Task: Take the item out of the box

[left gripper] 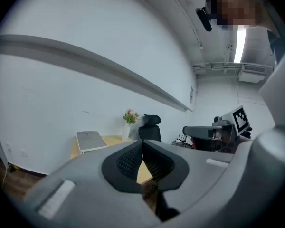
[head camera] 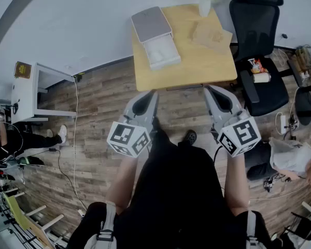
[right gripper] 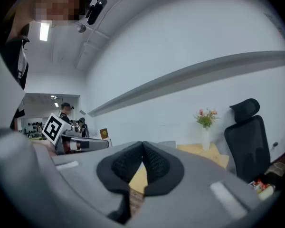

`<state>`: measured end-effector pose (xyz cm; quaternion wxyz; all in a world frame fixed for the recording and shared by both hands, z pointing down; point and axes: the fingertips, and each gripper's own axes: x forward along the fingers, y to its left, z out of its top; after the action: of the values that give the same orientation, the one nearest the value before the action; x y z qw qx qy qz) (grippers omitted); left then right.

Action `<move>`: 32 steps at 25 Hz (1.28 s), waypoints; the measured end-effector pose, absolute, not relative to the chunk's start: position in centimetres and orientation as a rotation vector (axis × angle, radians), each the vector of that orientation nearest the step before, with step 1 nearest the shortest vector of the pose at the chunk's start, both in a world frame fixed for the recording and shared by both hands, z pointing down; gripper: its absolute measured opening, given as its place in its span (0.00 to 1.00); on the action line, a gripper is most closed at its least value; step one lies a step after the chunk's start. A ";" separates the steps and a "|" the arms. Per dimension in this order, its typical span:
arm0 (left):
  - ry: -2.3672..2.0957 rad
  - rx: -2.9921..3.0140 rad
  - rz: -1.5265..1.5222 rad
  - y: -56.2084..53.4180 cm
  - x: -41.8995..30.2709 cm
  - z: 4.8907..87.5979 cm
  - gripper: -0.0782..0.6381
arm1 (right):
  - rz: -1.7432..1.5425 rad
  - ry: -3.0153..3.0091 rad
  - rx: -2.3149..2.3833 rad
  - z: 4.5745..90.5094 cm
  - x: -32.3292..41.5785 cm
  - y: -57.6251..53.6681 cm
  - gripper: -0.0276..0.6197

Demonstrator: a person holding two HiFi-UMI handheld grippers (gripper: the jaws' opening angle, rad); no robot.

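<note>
A white box (head camera: pixel 162 51) lies on the wooden table (head camera: pixel 197 69) with its grey lid (head camera: pixel 151 24) folded back toward the wall. Its inside looks white, and I cannot make out a separate item in it. My left gripper (head camera: pixel 151 93) and right gripper (head camera: pixel 210 88) hang side by side over the floor, just short of the table's near edge. Both are shut with nothing between their pads. In the left gripper view the shut gripper (left gripper: pixel 142 144) points at the table, with the box (left gripper: pixel 90 140) to its left. The right gripper view shows its own shut gripper (right gripper: pixel 142 146).
A vase of flowers (head camera: pixel 205 4) and a flat brown board (head camera: pixel 212 34) sit on the table's far right. A black office chair (head camera: pixel 256 35) stands right of the table. A white side table (head camera: pixel 28 95) stands at the left, and cables run over the wood floor.
</note>
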<state>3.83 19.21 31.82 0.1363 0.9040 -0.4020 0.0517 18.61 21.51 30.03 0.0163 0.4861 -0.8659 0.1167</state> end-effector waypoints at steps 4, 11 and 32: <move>-1.162 2.620 0.165 19.9 4.8 32.0 0.12 | 0.348 -2.711 1.500 29.8 19.0 22.3 0.05; -1.198 2.620 0.190 21.5 5.7 32.4 0.12 | 0.363 -2.743 1.487 30.2 20.0 23.8 0.05; -1.224 2.596 0.220 12.8 2.1 34.1 0.12 | 0.448 -2.670 1.530 32.0 17.7 15.9 0.05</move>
<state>2.07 12.76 34.05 0.1314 0.8941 -0.4215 0.0758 17.74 15.87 32.00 0.0158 0.4920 -0.8585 0.1439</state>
